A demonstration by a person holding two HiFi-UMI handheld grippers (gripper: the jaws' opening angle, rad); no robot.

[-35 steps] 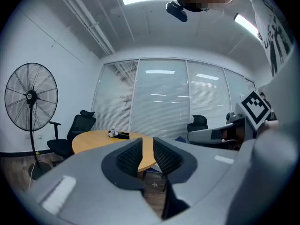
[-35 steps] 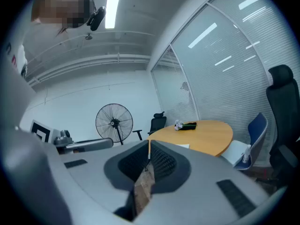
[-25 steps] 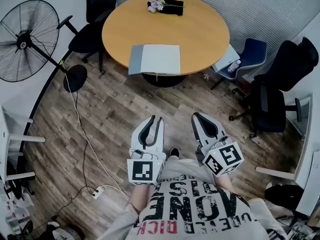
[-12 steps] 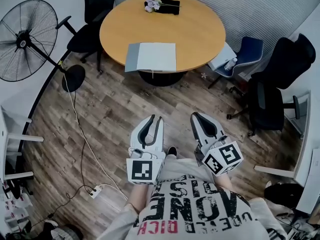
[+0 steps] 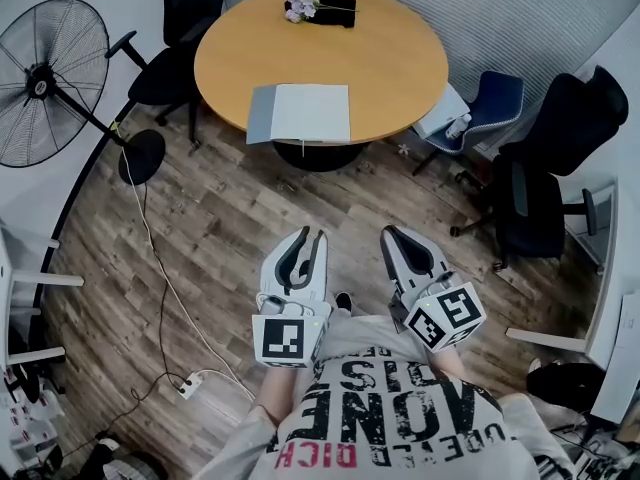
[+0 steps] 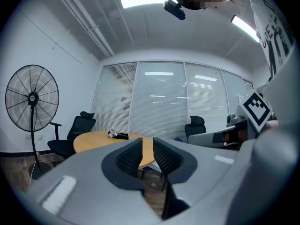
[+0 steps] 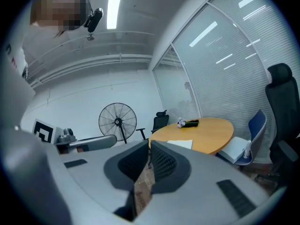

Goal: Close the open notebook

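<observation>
The open notebook (image 5: 298,113) lies flat at the near edge of the round wooden table (image 5: 400,58), with a grey cover at the left and white pages at the right. It also shows as a pale sheet in the right gripper view (image 7: 179,144). Both grippers are held low in front of the person's chest, well short of the table and over the wooden floor. My left gripper (image 5: 312,236) (image 6: 147,142) is open by a narrow gap, with nothing in it. My right gripper (image 5: 395,234) (image 7: 150,144) has its tips together and holds nothing.
A bunch of pale flowers (image 5: 298,6) and a black object lie at the table's far side. A standing fan (image 5: 50,78) is at the left, a black chair (image 5: 180,18) behind the table, and a blue chair (image 5: 490,103) and a black chair (image 5: 560,168) at the right. A cable runs to a power strip (image 5: 190,383).
The head view has drifted slightly, so the table and notebook sit a little further left and up. Both grippers keep their places and jaw openings.
</observation>
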